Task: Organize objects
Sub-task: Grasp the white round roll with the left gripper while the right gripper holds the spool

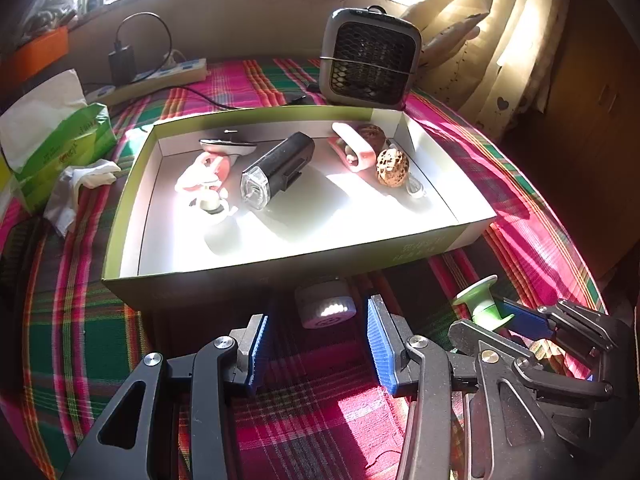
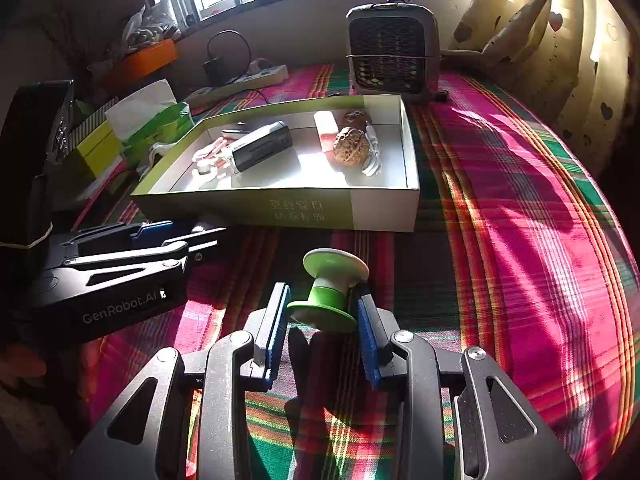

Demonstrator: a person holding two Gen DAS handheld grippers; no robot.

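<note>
Right tool (image 2: 322, 322) grips my green spool (image 2: 329, 288) above the plaid surface (image 2: 520, 240), left tool (image 1: 316, 344) gapes empty over the white puck (image 1: 326, 307), both things still outside the half-filled box (image 1: 256, 284).

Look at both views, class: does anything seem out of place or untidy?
Yes. A crumpled white tissue lies loose on the plaid cloth beside the green tissue pack, left of the box. A small round white gadget sits outside the box, against its front wall, while the other items are inside.
</note>
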